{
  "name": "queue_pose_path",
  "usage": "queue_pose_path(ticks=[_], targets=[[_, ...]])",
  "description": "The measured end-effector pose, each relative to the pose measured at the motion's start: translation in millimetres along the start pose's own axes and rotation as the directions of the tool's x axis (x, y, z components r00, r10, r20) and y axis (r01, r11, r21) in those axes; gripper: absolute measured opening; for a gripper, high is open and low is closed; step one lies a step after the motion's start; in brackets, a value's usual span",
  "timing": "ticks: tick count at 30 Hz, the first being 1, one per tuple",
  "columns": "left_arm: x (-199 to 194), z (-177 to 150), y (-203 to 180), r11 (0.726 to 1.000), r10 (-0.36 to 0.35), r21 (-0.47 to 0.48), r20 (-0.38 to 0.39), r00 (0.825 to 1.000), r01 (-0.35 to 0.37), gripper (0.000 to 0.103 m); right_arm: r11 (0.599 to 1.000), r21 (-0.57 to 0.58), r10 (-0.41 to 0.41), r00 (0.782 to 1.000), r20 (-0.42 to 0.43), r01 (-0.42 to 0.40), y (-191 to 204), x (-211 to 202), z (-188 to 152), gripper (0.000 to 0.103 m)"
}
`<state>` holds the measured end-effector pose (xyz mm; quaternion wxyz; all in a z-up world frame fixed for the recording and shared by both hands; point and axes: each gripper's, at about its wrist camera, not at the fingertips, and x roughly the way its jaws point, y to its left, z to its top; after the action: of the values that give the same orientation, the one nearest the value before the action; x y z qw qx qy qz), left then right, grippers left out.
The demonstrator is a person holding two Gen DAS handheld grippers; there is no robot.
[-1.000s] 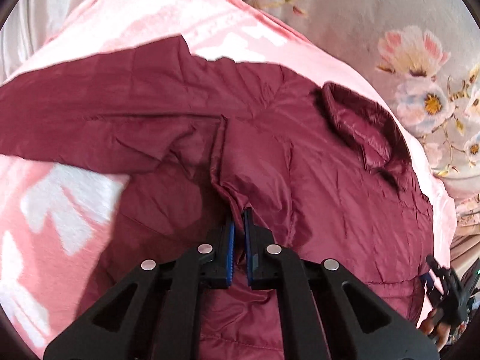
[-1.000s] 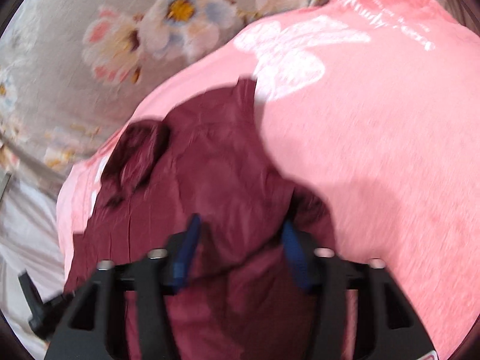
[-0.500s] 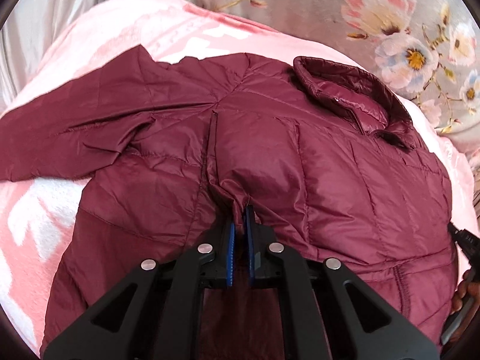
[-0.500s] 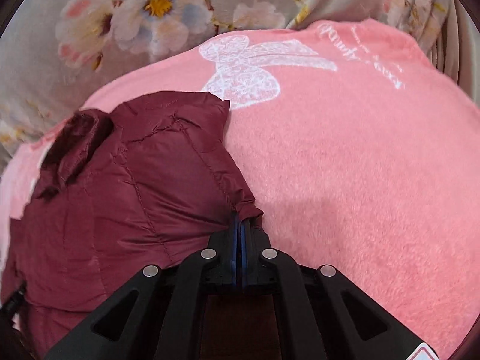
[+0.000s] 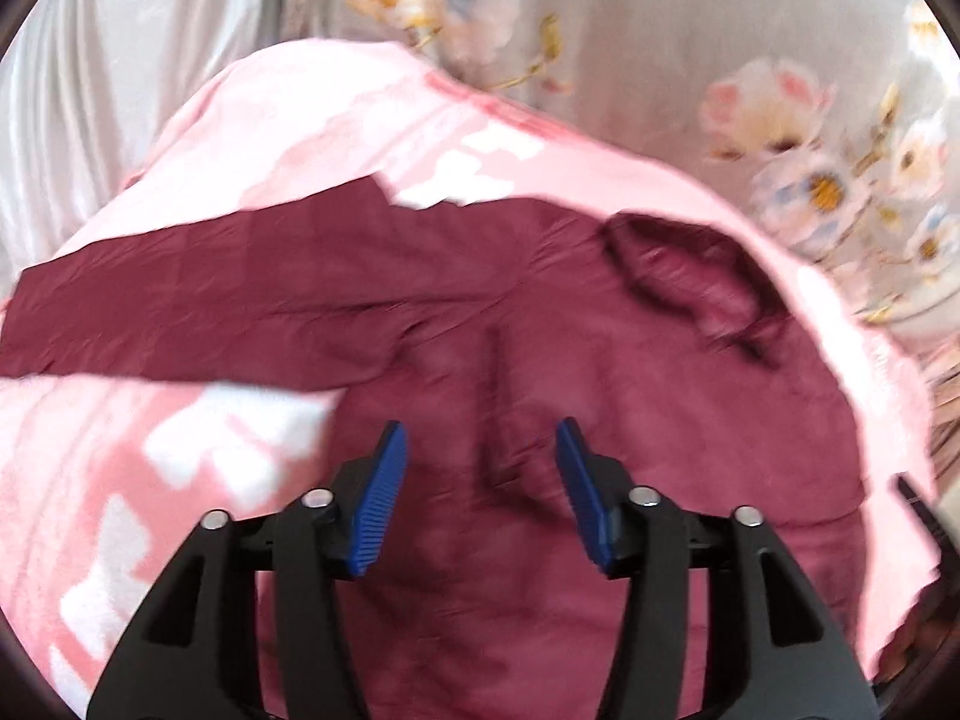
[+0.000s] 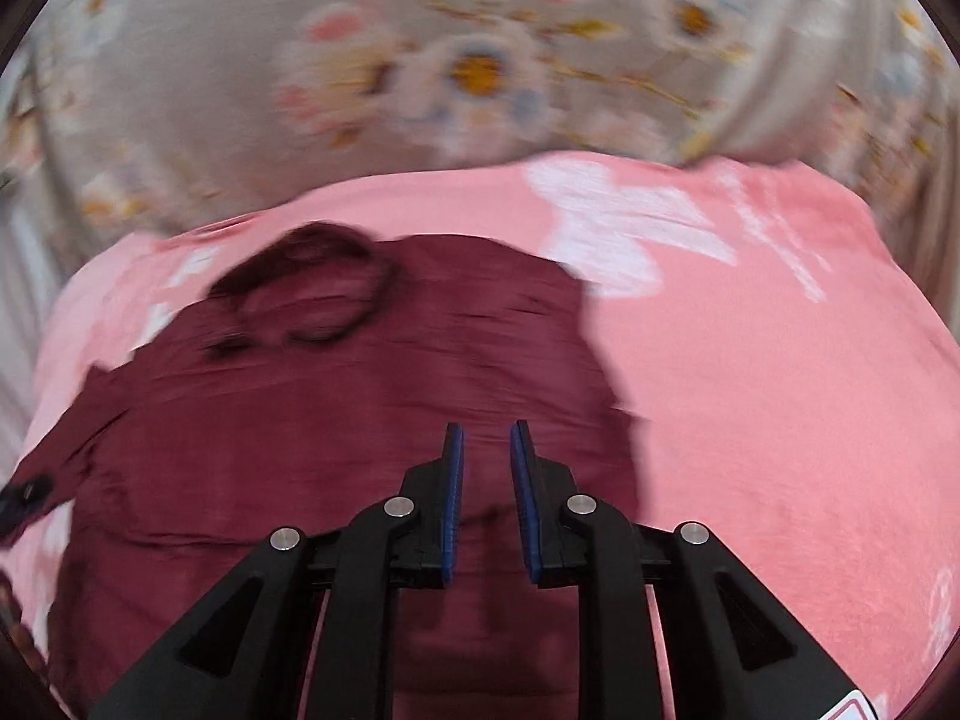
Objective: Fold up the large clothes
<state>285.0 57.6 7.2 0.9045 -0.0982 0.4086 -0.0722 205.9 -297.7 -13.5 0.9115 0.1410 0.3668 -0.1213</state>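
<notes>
A maroon puffer jacket (image 5: 600,360) lies spread on a pink blanket (image 5: 120,450), collar (image 5: 684,264) at the far right and one sleeve (image 5: 198,288) stretched out to the left. My left gripper (image 5: 480,438) hovers above the jacket's body; its jaws are opening and nothing is pinched between the blue pads. In the right wrist view the same jacket (image 6: 360,408) fills the left half, with its collar (image 6: 306,294) at the back. My right gripper (image 6: 485,438) hangs over the jacket's right edge, jaws opening a little, no cloth between them. Both views are blurred.
The pink blanket (image 6: 780,390) with white bow prints covers the bed. A grey floral sheet (image 6: 468,72) lies behind it, and pale cloth (image 5: 108,90) at the far left. The other gripper shows as a dark shape at the left edge (image 6: 24,492).
Both grippers let go of the jacket folds they were pinching and lifted away. The left jaws spread wide, the right ones only slightly. The jacket now lies flat.
</notes>
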Motion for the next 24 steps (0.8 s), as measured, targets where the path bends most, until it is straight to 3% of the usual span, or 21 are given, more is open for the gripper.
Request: queue_pose_path(ticks=[3,7,9,12,15,18,22,24], targets=[[19,-4,-29,0.999,-0.029,0.035,-0.043,0.999,0.031,0.059,0.990,-0.105,0.092,0.995,-0.045,-0.096,56,11,-1,0.018],[56,-27,-48,0.998,0.007,0.068,-0.115,0.993,0.001,0.059,0.976,-0.191,0.083,0.991,-0.104,-0.102,96,37,-20,0.018],[69,-39,-44,0.999,0.013,0.048,-0.136,0.991,-0.007,0.059,0.975,-0.202,0.066,0.988,-0.139,-0.093,101,53,-31,0.018],[73,-48,-46,0.996,0.028,0.083,-0.104,0.994,-0.019,0.059,0.979,-0.183,0.059,0.981,-0.185,-0.093,96,72,-44,0.016],[75,-54,-56,0.989,0.064,0.138,-0.074,0.995,-0.054,0.063,0.982,-0.161,0.073,0.981,-0.177,-0.103,94,75,-48,0.016],[77,-57,-58,0.985,0.079,0.159,-0.057,0.995,-0.069,0.065,0.977,-0.202,0.037,0.988,-0.149,-0.067,102,74,-55,0.016],[76,-57,-55,0.987,0.061,0.152,-0.052,0.997,-0.052,0.067,0.974,-0.224,0.015,0.990,-0.138,-0.046,106,73,-57,0.016],[72,-54,-47,0.992,0.012,0.124,-0.058,0.998,-0.004,0.067,0.974,-0.220,0.019,0.990,-0.139,-0.049,104,72,-57,0.016]])
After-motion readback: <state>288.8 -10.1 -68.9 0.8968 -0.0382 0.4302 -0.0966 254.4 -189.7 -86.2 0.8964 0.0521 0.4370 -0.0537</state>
